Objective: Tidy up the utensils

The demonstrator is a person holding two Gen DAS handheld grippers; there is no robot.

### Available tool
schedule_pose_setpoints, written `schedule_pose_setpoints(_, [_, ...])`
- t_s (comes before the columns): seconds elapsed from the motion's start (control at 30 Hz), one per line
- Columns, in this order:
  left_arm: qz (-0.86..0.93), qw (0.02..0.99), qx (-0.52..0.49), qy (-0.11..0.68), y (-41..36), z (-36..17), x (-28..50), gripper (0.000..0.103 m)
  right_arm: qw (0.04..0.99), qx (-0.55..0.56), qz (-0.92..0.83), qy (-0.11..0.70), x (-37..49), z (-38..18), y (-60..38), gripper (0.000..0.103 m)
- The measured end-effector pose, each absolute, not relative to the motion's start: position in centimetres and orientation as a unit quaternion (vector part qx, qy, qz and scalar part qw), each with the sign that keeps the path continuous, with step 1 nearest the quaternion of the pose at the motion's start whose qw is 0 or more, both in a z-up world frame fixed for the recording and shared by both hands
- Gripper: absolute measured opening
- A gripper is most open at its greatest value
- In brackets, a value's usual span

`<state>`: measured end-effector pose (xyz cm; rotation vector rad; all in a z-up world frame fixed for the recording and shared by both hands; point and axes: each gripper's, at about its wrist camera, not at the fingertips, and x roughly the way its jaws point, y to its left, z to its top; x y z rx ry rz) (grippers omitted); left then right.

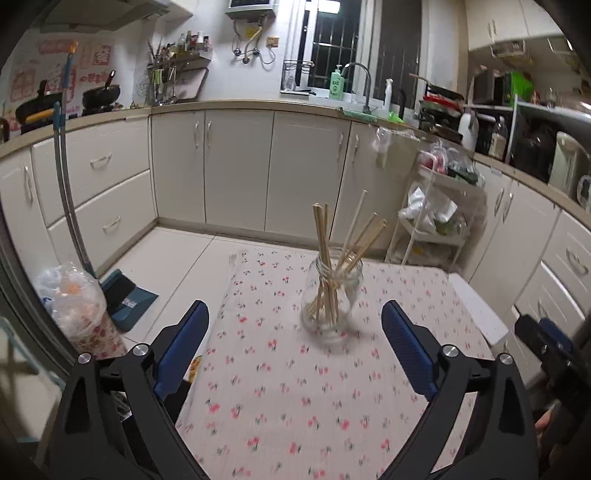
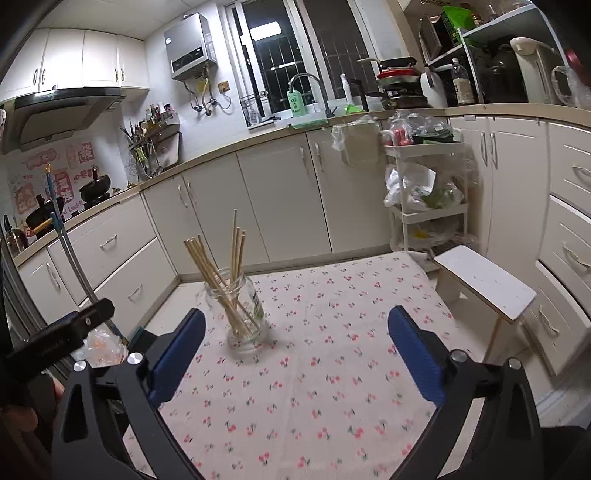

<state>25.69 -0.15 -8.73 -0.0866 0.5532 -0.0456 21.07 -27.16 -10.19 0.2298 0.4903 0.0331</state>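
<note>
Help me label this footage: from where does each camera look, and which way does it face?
Left wrist: sits on the left gripper, looks forward and down over the floral-clothed table at the clear glass jar of wooden chopsticks; its blue pads, wide open, and the right gripper show.
Right wrist: sits on the right gripper, faces likewise, jar to its left; open pads and left gripper show.
Shared: jar, table, kitchen cabinets.

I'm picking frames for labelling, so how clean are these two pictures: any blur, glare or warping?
Left wrist view: glass jar and chopsticks slightly motion-smeared, tablecloth print soft, counters bent by the fisheye. Right wrist view: jar similarly soft, ceiling light mirrored as glare in the window, black vignette in the corners.
</note>
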Motion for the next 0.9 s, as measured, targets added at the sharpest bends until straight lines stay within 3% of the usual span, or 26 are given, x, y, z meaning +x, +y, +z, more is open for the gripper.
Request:
schedule_pose_setpoints(0.27, [-0.019,0.956,0.001,0.293,-1.0,-5.6,18.6,0.095,0.957,0.121,0.018,0.263,14.9,-6.5,-26.4,0.096])
schedule_pose_setpoints(0.57, [-0.01,0.935,-0.021,0.354,-0.3,-4.6,9.3,0.095,0.941,0.143,0.011,0.308,5.3,-3.8,-24.9,0.096])
schedule_pose_setpoints(0.9, [-0.006,0.948,-0.031,0.316,0.2,-1.8,2.5,0.095,0.933,0.143,0.006,0.331,-0.9,-3.6,-24.0,0.096])
